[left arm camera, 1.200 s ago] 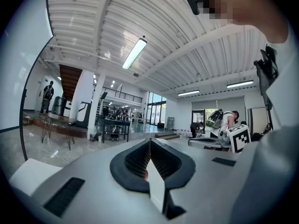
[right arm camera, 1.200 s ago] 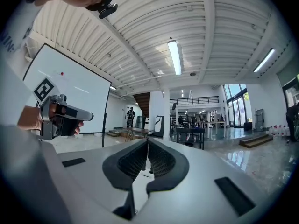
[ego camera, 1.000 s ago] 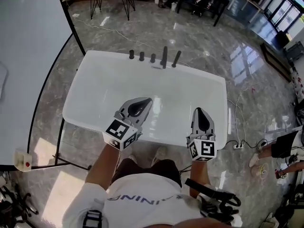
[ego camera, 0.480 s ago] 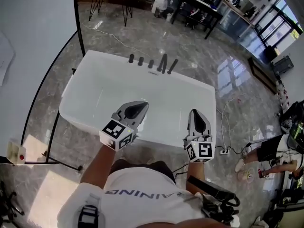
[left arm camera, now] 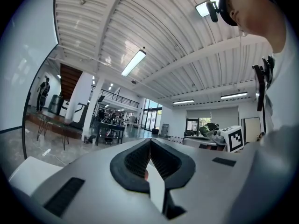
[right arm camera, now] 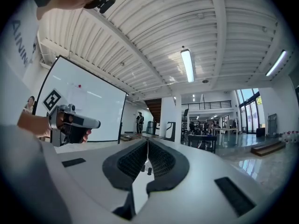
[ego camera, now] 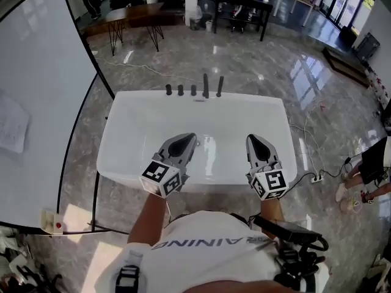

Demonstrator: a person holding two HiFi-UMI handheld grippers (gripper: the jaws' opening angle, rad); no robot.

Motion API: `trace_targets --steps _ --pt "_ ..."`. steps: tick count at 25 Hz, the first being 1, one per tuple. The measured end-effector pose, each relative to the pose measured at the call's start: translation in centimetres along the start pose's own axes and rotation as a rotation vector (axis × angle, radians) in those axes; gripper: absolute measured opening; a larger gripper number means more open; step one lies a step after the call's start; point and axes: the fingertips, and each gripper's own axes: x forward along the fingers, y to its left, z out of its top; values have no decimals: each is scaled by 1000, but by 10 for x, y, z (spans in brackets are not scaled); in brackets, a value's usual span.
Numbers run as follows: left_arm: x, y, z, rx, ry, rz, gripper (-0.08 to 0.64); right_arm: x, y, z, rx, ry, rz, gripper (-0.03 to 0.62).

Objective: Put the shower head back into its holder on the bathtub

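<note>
The white bathtub (ego camera: 122, 157) lies in front of me in the head view. Along its far rim stand three short dark knobs (ego camera: 181, 90) and two taller dark rods (ego camera: 206, 85); I cannot tell which is the shower head. My left gripper (ego camera: 187, 140) and right gripper (ego camera: 253, 140) hover side by side over the tub's near half, both shut and empty. In the left gripper view the jaws (left arm camera: 150, 143) meet with nothing between them. The right gripper view shows its jaws (right arm camera: 147, 143) closed too, with the dark fittings (right arm camera: 144, 169) tiny beyond them.
A large white board (ego camera: 36, 96) in a black frame stands left of the tub. A power strip (ego camera: 316, 179) with a cable lies on the marble floor at the right, near another person's legs (ego camera: 366, 173). Dark tables (ego camera: 241, 5) stand at the back.
Both grippers have risen and moved a little forward over the tub, still shut and empty. The head camera has swung, so the tub now sits squarer and more central.
</note>
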Motion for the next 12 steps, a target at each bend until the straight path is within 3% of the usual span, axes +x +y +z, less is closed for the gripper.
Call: trace_targets --steps 5,12 --pt "31 -26 -1 38 14 3 14 -21 -37 -21 66 18 -8 14" --pt "64 -41 -13 44 42 1 14 -24 -68 -19 62 -21 -6 14"
